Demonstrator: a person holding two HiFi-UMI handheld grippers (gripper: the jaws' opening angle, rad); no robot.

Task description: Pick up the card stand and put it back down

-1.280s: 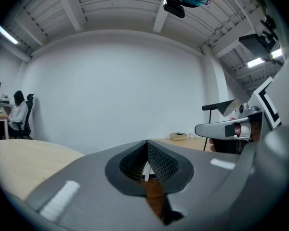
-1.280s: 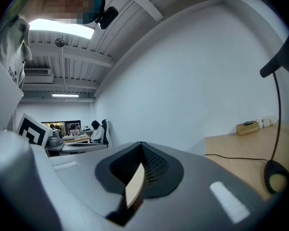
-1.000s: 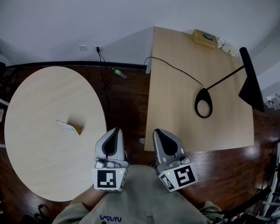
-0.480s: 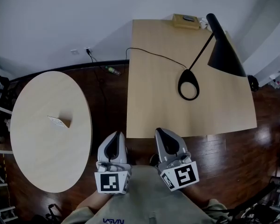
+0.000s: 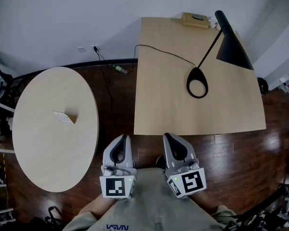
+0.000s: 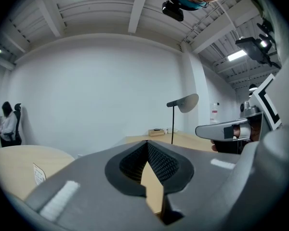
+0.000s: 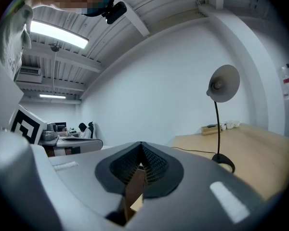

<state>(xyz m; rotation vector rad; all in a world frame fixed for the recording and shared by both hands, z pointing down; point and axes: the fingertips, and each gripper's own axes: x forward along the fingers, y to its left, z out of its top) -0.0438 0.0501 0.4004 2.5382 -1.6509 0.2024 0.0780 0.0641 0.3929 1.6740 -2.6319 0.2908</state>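
Note:
The card stand (image 5: 65,117), a small wooden block holding a white card, sits on the round pale table (image 5: 43,153) at the left. In the left gripper view the card stand (image 6: 38,173) shows low at the left, far off. My left gripper (image 5: 121,138) and right gripper (image 5: 169,136) hang side by side close to my body, over the dark floor between the tables. Both are shut with nothing between the jaws, which also shows for the left gripper (image 6: 147,142) and the right gripper (image 7: 141,144) in their own views. The stand lies well to the left of both.
A rectangular wooden desk (image 5: 164,109) stands ahead at the right with a black lamp (image 5: 231,47), its ring base (image 5: 197,82), a cable and a small box (image 5: 195,19). A wall socket (image 5: 95,47) and a bottle (image 5: 118,69) lie beyond. A seated person (image 6: 9,124) is far away.
The head view has swung, so both tables sit differently in the frame and the card stand shows further left. Both grippers stay shut near my body.

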